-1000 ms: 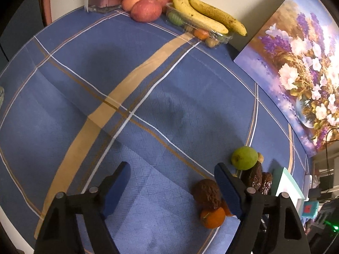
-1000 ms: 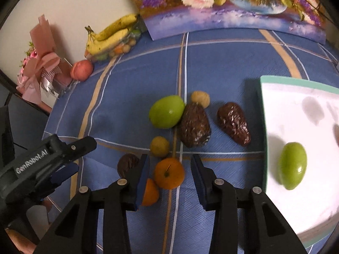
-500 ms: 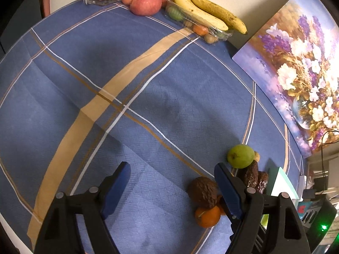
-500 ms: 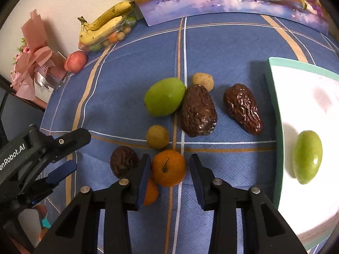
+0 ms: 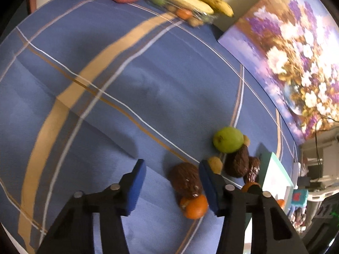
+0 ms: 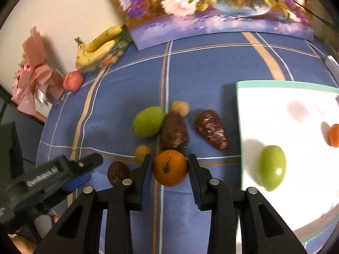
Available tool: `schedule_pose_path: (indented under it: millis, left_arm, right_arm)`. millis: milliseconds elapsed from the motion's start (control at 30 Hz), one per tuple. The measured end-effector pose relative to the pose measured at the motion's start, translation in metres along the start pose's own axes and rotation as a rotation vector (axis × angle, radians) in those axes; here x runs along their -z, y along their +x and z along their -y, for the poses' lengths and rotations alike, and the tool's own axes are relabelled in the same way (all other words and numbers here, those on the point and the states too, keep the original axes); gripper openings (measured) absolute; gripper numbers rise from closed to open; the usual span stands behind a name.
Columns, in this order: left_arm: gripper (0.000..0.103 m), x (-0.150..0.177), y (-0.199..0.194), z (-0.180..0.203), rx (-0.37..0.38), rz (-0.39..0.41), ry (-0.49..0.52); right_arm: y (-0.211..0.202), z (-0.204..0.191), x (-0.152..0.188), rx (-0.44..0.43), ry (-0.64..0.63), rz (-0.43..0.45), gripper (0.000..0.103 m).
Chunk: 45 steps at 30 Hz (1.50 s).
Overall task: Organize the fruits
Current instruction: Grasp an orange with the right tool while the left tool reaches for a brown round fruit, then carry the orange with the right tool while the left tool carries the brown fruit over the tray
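Note:
My right gripper (image 6: 170, 158) has its jaws closing, and both pads touch an orange (image 6: 170, 167) over the blue plaid cloth. Beyond it lie a green fruit (image 6: 149, 124), two dark wrinkled dates (image 6: 173, 134) and two small yellowish fruits (image 6: 143, 151). My left gripper (image 5: 172, 167) is closing too. A round brown fruit (image 5: 186, 180) sits by its right pad, with the left pad apart from it. A second orange (image 5: 193, 206) lies just below. The white tray (image 6: 275, 83) on the right holds a green fruit (image 6: 272, 167) and something orange (image 6: 334, 135).
Bananas on a clear box (image 6: 99, 46), a red apple (image 6: 73, 81) and a pink bouquet (image 6: 31, 72) stand along the far wall. A flower painting (image 6: 211, 10) leans at the back. The left gripper (image 6: 93, 168) sits close beside my right one.
The left jaws have narrowed a lot around the brown fruit. The right jaws have drawn in onto the orange, and the right view now takes in more of the tray.

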<state>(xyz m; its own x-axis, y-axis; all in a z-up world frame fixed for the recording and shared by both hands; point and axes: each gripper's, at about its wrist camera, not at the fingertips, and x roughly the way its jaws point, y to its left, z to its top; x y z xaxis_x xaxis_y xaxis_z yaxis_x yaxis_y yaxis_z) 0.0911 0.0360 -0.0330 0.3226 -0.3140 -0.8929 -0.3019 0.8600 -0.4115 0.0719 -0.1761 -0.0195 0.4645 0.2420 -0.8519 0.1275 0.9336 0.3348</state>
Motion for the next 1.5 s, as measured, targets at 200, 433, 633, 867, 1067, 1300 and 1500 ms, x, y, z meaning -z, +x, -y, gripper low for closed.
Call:
schedule_pose_path:
  millis: [200,433,633,867,1067,1300,1500]
  left_arm:
    - [0.049,0.004,0.010,0.008,0.008,-0.035,0.027]
    - [0.037,0.008,0.020,0.013,0.013,-0.069,0.038]
    - [0.037,0.004,0.007,0.011,0.073,-0.032,0.007]
    - [0.037,0.008,-0.023,0.032,0.143,0.037,0.075]
    - [0.037,0.019,-0.028,0.051,0.169,0.026,0.132]
    - [0.037,0.045,-0.022,0.088,0.190,-0.016,0.241]
    - [0.037,0.073,-0.017,0.120,0.178,-0.040,0.353]
  right_arm:
    - [-0.013,0.016,-0.006,-0.004,0.040,0.028,0.035]
    - [-0.017,0.022,-0.007,-0.011,0.052,0.033,0.035]
    - [-0.025,0.024,-0.007,-0.022,0.057,0.050,0.035]
    - [-0.046,0.035,-0.010,-0.021,0.085,0.104,0.035]
    - [-0.066,0.071,-0.015,0.042,0.178,0.139,0.035]
    - [-0.089,0.132,-0.012,0.161,0.321,0.169,0.035]
    - [-0.110,0.168,-0.005,0.241,0.396,0.205,0.035]
